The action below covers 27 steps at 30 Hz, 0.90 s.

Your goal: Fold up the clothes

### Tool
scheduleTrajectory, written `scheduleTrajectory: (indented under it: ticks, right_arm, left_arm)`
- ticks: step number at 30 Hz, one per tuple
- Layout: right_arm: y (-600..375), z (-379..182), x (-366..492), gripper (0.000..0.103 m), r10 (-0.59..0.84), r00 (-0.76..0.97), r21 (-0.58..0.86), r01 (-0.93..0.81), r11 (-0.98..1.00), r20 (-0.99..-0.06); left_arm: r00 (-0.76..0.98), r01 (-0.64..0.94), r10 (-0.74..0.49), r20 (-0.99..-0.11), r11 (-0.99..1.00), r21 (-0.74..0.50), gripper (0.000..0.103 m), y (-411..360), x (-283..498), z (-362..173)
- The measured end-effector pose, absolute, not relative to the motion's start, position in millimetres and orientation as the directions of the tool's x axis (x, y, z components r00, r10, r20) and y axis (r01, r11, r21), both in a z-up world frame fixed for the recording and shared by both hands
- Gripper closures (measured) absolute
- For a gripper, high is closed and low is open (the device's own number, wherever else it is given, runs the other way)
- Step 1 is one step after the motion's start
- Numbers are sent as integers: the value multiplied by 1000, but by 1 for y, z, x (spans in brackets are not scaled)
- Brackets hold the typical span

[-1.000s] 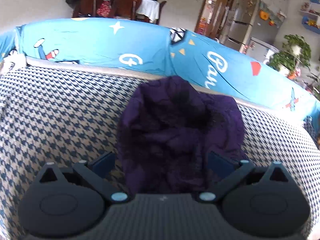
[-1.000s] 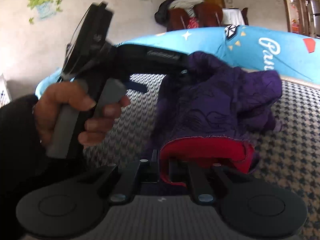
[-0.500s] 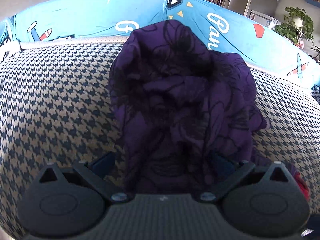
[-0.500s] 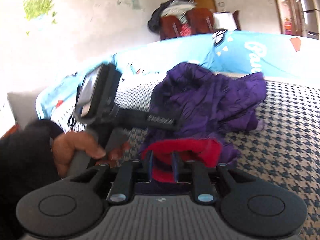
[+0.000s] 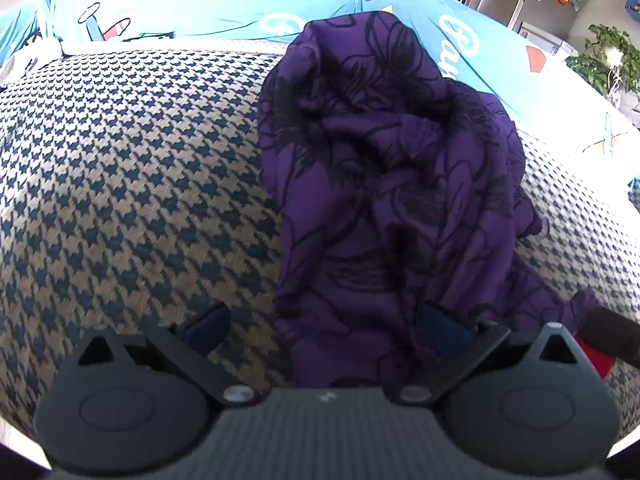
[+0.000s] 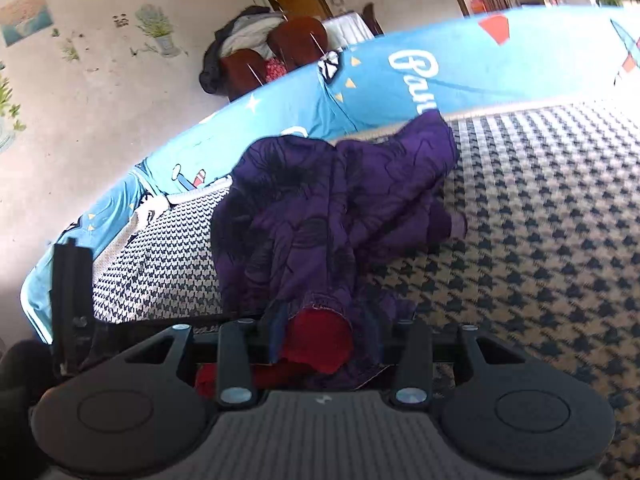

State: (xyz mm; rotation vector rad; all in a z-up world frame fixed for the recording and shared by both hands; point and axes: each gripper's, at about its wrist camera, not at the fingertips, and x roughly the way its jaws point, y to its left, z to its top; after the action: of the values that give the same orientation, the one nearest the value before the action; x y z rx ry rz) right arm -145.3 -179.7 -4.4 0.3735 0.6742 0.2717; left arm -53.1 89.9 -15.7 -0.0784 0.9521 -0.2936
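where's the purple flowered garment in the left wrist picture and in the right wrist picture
Left wrist: the purple garment fills the centre, running from the blue printed sheet down between the tongs.
Right wrist: the garment is heaped centre-left on the houndstooth cover, its red lining nearest the camera.
Shared landmark: the blue printed sheet behind it.

The right hand-held gripper (image 6: 324,344), clamped a second ago on the red-lined hem (image 6: 316,340) of the purple garment (image 6: 332,208), is opening, the hem loose between its fingers. The garment has sunk onto the houndstooth cover (image 5: 132,184) and spreads wider over it. The left hand-held gripper (image 5: 324,326) has come down closer to the cover, garment between its wide jaws.
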Motion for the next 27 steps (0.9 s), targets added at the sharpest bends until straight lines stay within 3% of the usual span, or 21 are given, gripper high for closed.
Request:
scheduleTrajectory:
  ticks: [2,4,7,14,20,27]
  right_arm:
    - [-178,-10,-143,63,385,731,445,-125,887,-563]
    - [-175,-8,-146,81,386,735,426,-145,893,-558]
    - [-174,2,-156,89,391,767,410,-183,894,-509]
    - [-181,34,-176,89,471,807,460,-287,840,-357]
    - [-139,21,-175,89,484,761,327,-368,871,-432]
    - [-104,5,-171,86,494,738,230,-438,869,-460]
  left_arm:
    - [537,214,-280,-795,958,-193,0,92,-57,-15]
    - [533,215,-287,-796,956,-201,0,95,-63,-14]
    - [526,212,-313,-791,949,-235,0,101,-70,-10]
    - [573,209,-356,-738,935,-288,0,116,-84,8]
    - [608,194,-381,-697,922,-336,0,128,-77,28]
    - [557,343,-498,-665,867,-362,0,113,-57,54]
